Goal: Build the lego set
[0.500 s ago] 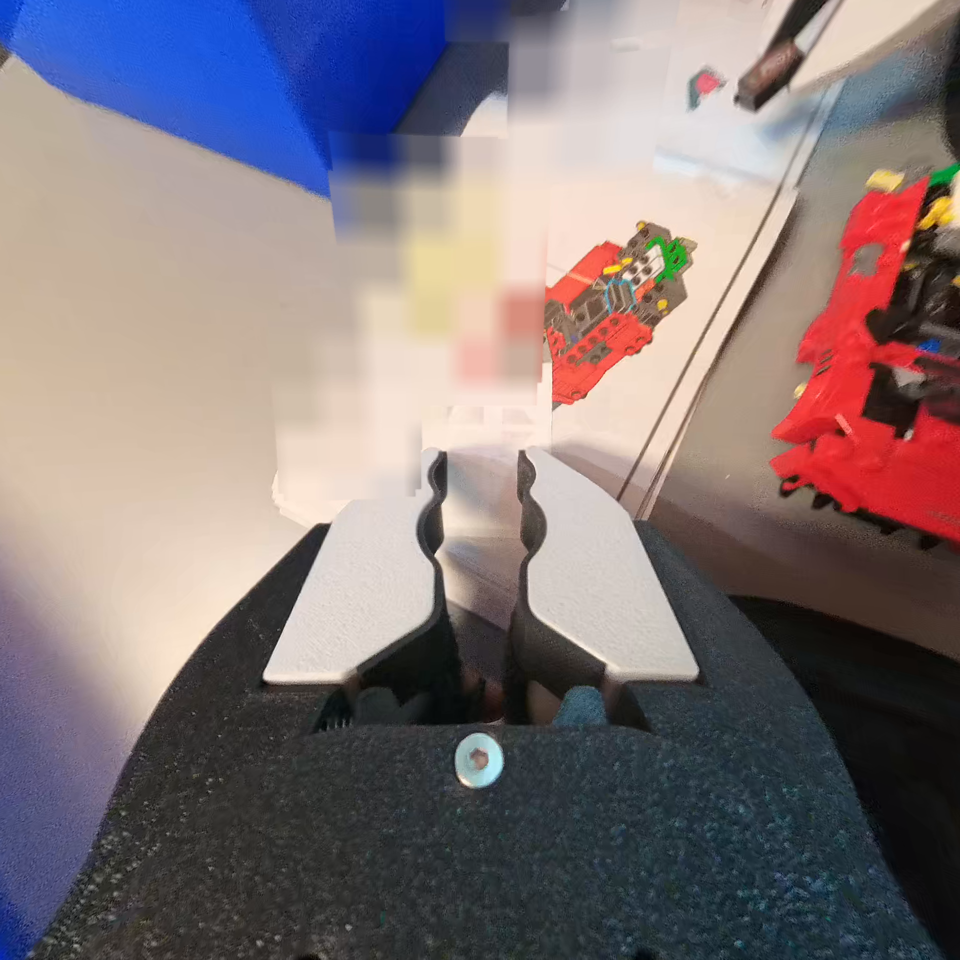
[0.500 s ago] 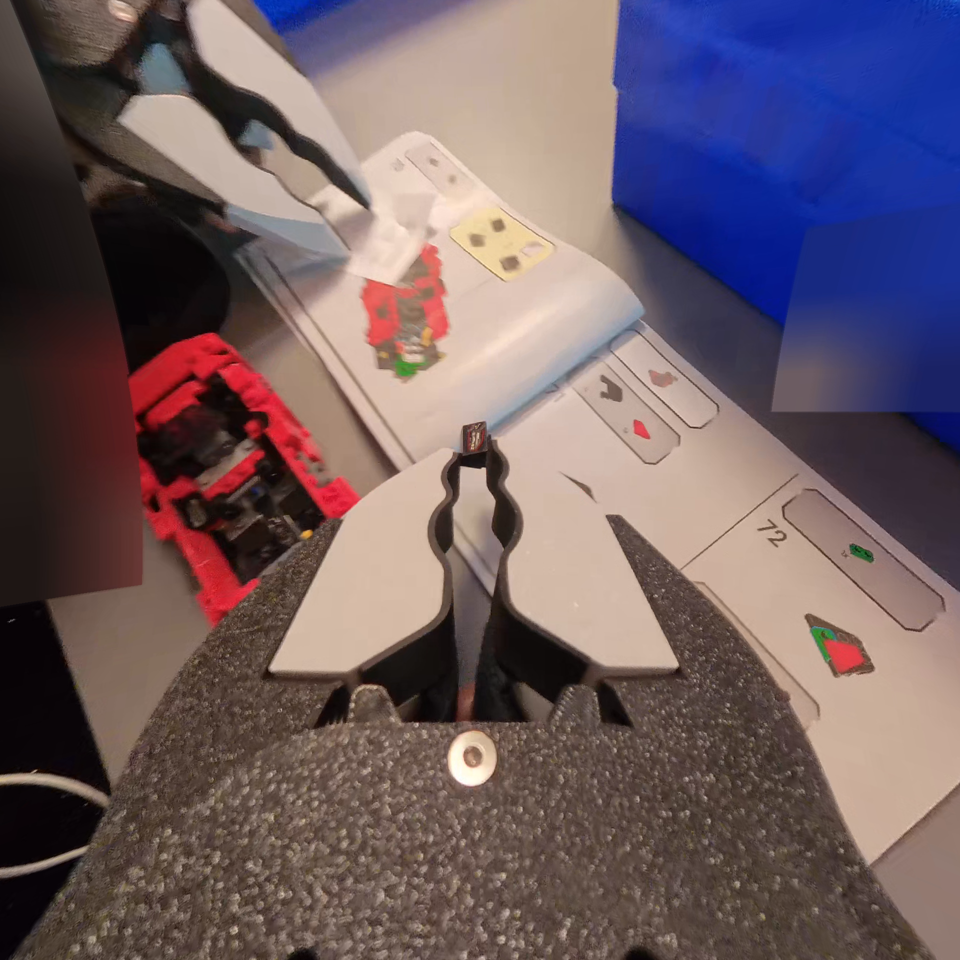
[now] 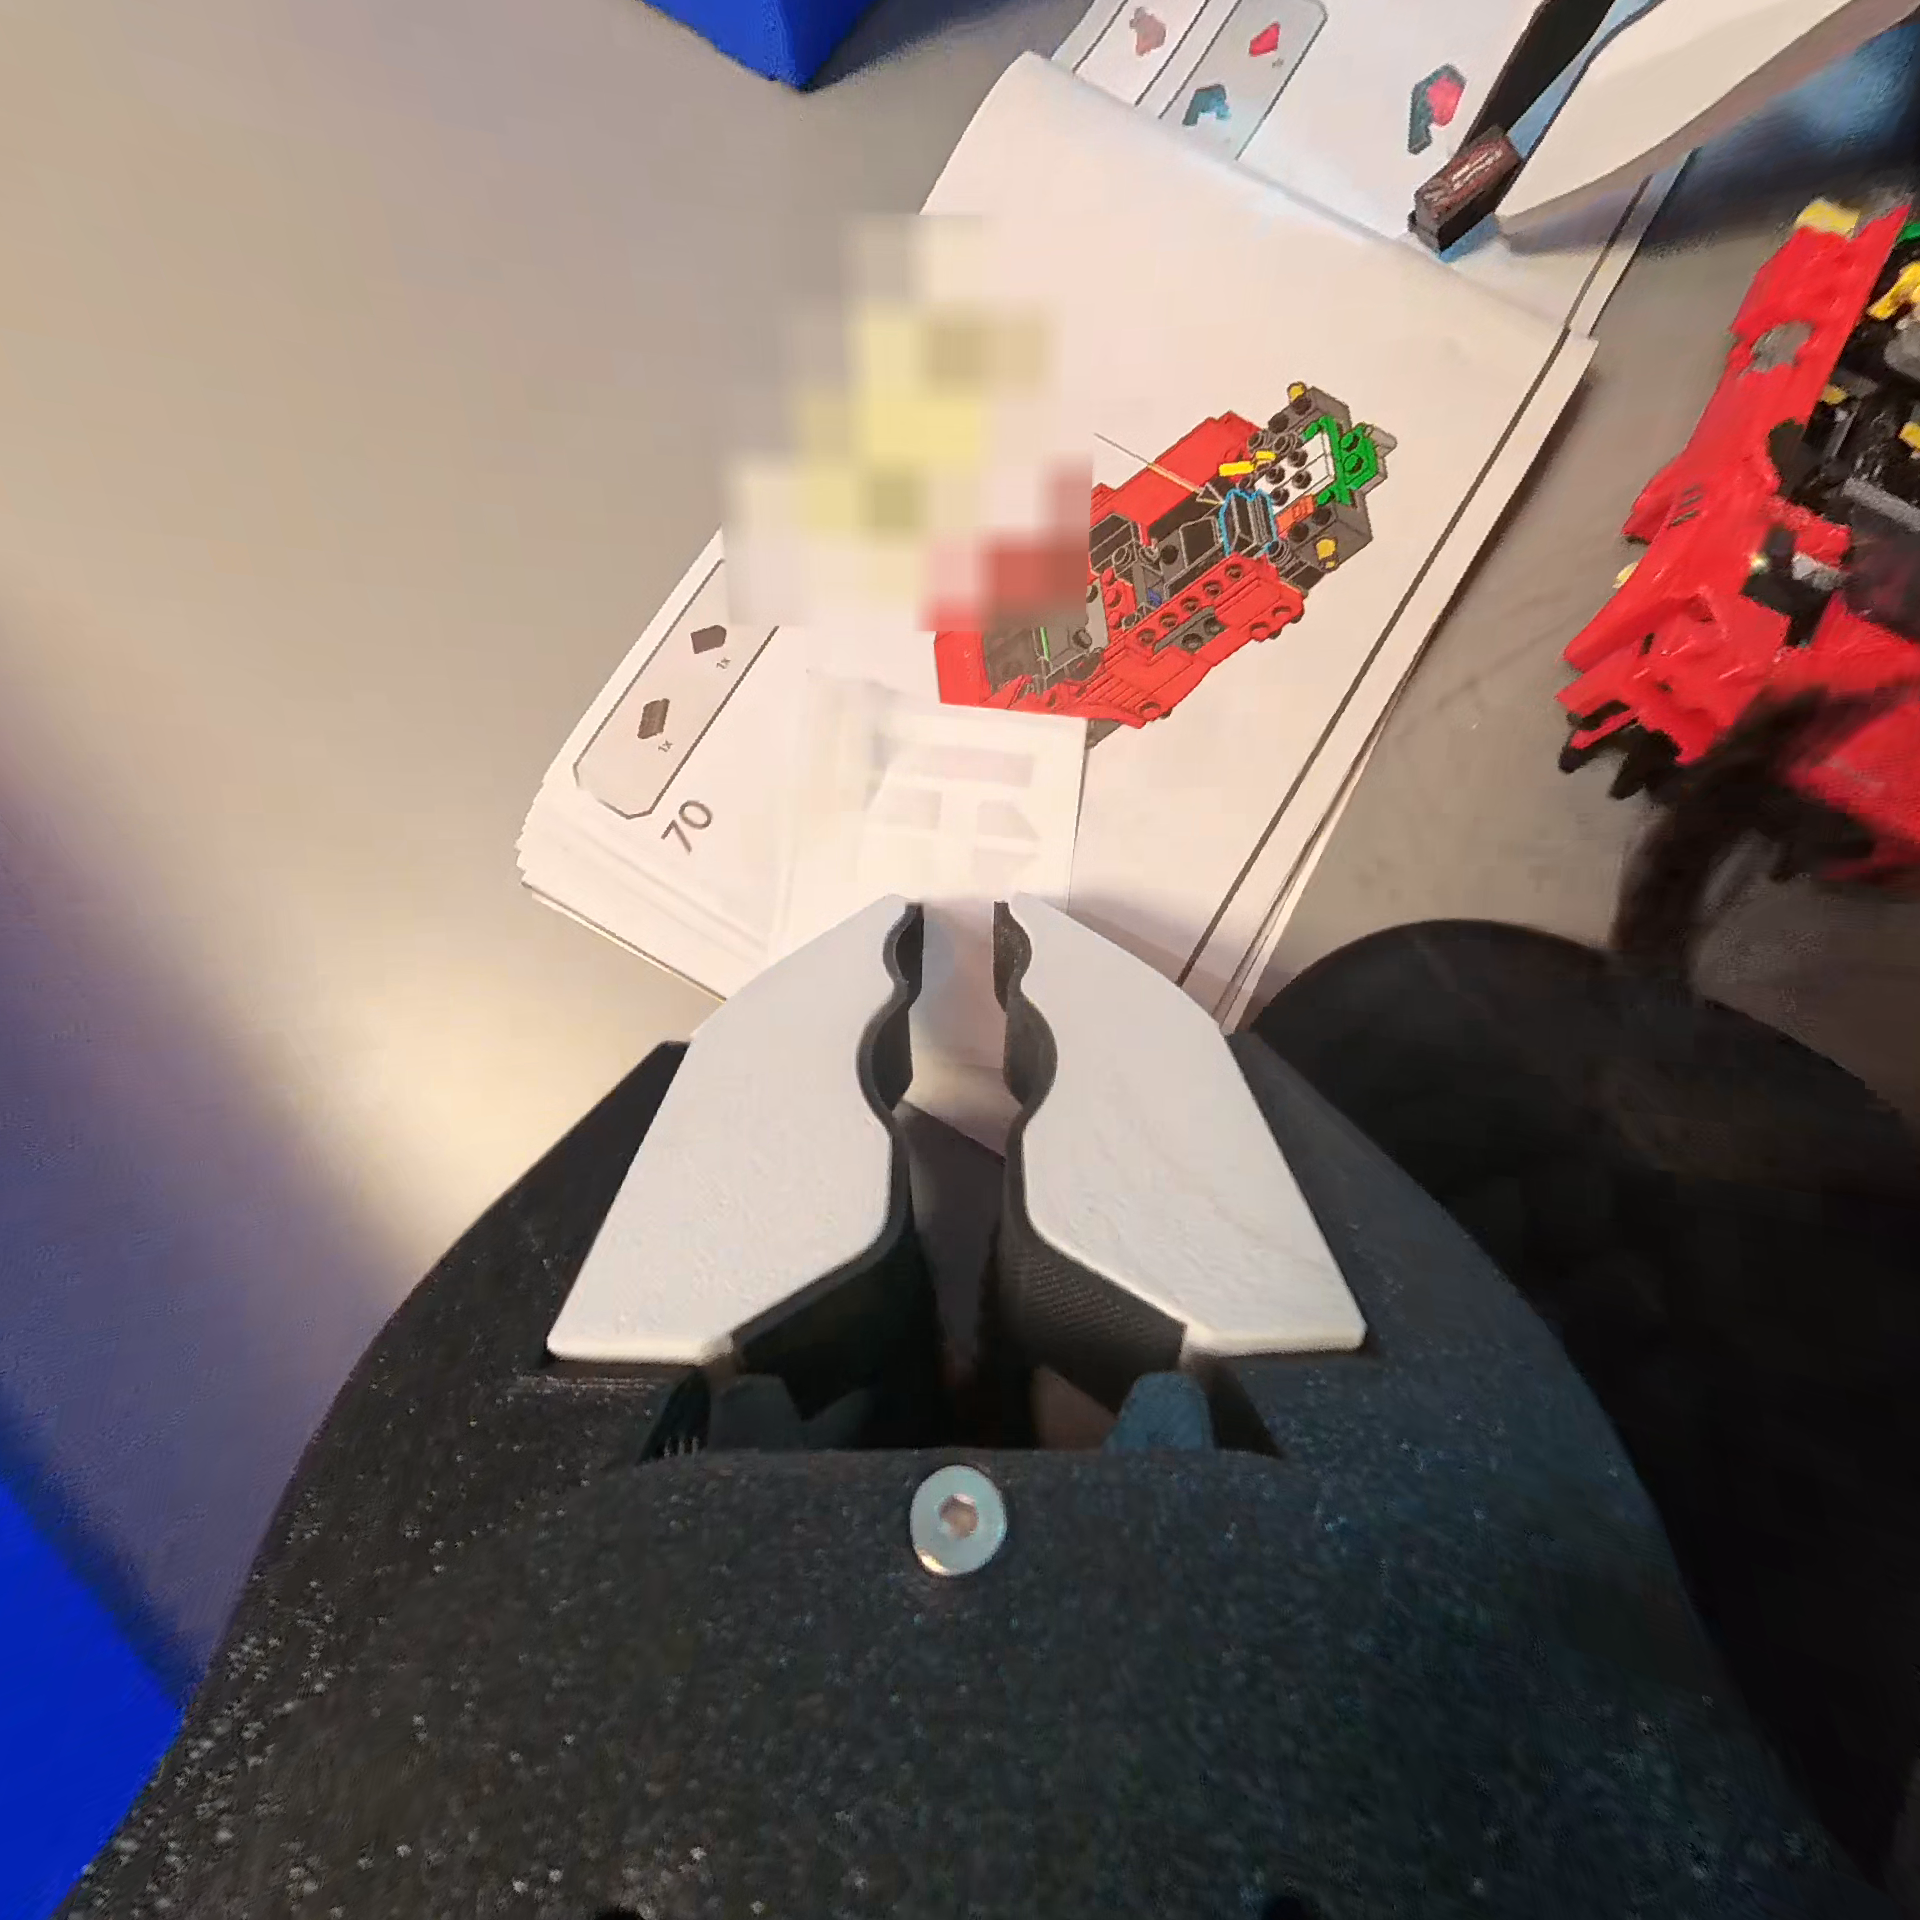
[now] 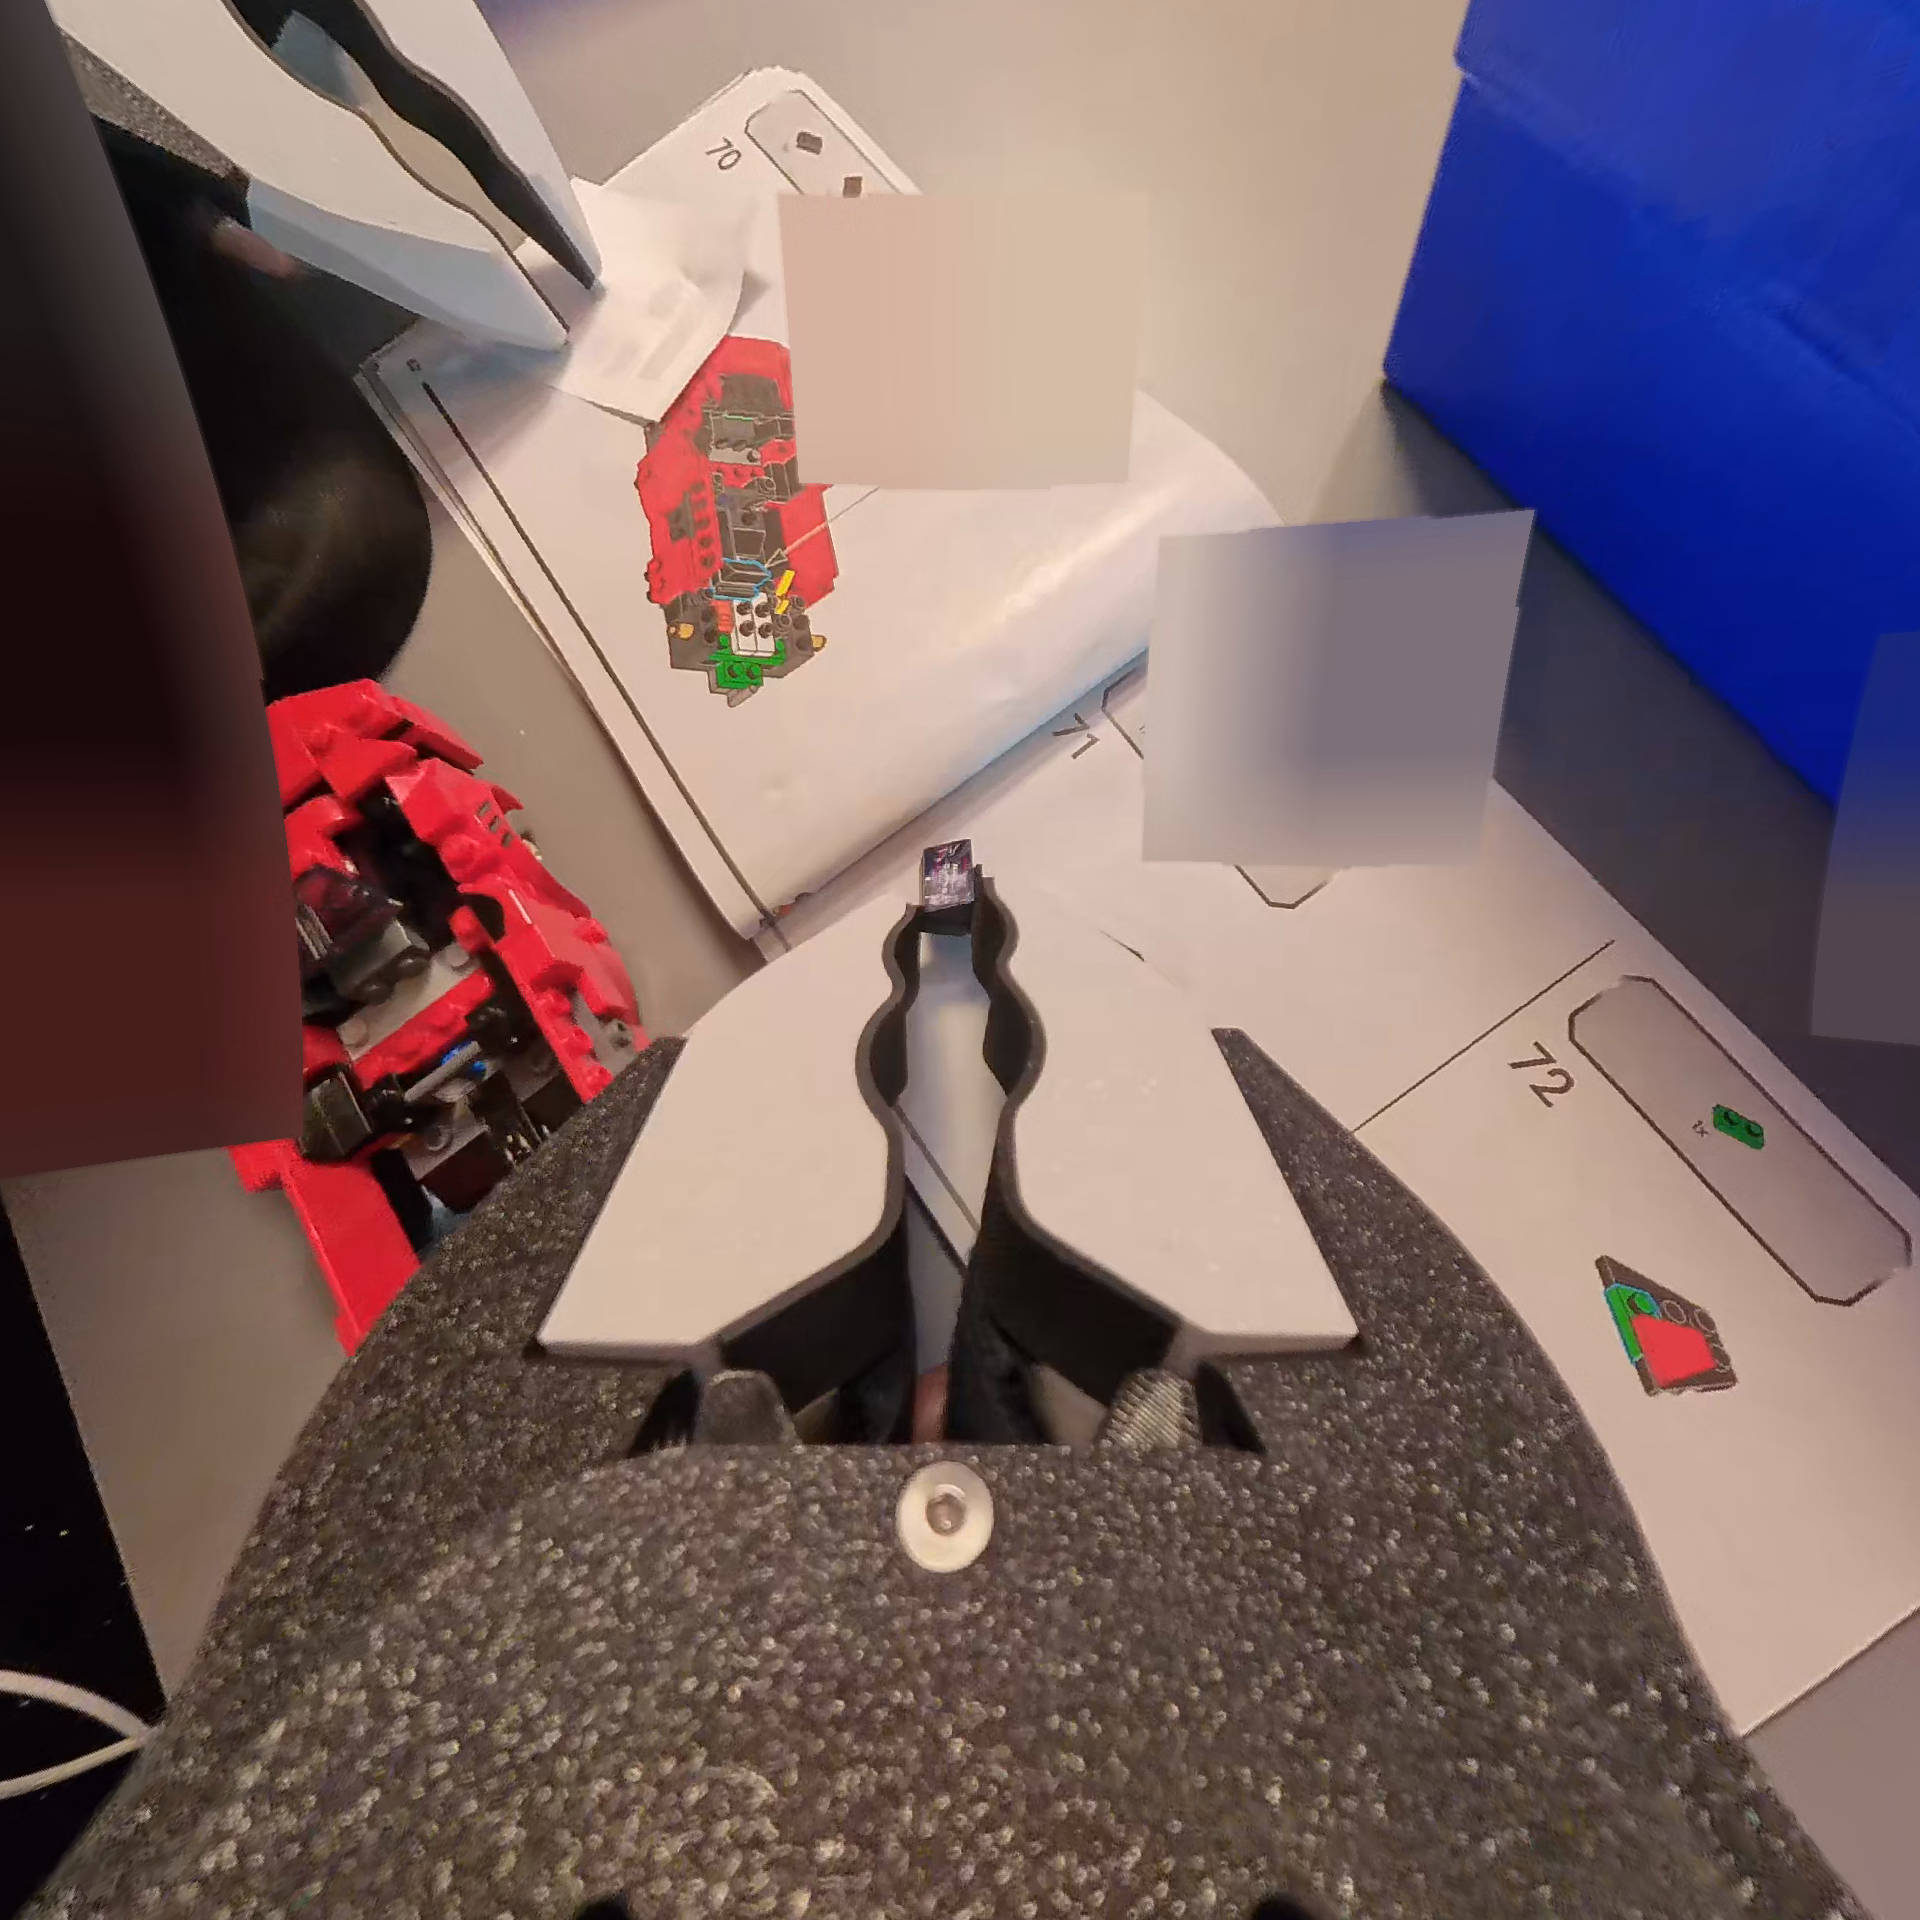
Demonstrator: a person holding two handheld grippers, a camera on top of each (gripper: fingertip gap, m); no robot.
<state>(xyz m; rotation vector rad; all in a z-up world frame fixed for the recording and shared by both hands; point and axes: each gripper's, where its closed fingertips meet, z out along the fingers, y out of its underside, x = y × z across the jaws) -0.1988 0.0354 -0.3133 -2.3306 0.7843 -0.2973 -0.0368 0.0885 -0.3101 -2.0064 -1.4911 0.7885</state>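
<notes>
My left gripper (image 3: 956, 914) is shut on a small white paper slip (image 3: 935, 800) and holds it over the open instruction booklet (image 3: 1247, 312). It also shows at the top left of the right wrist view (image 4: 582, 291), with the slip (image 4: 655, 312) sticking out of its tips. My right gripper (image 4: 948, 914) is shut on a small dark brick (image 4: 948, 878) above the booklet (image 4: 935, 665). It shows at the top right of the left wrist view (image 3: 1455, 208), still gripping the brick (image 3: 1465, 187). The part-built red lego car (image 4: 436, 935) lies beside the booklet (image 3: 1766, 582).
A blue bin (image 4: 1714, 364) stands at the far side of the grey table (image 3: 312, 520); its corner shows in the left wrist view (image 3: 769, 42). A black rounded object (image 3: 1558, 1195) lies near the car (image 4: 332, 561). A white cable (image 4: 62, 1756) runs at the lower left. About 20 centimeters separates my left fingertips from my right.
My left gripper has come down and nearer to the booklet with the paper slip. My right gripper has moved a little with the dark brick still held.
</notes>
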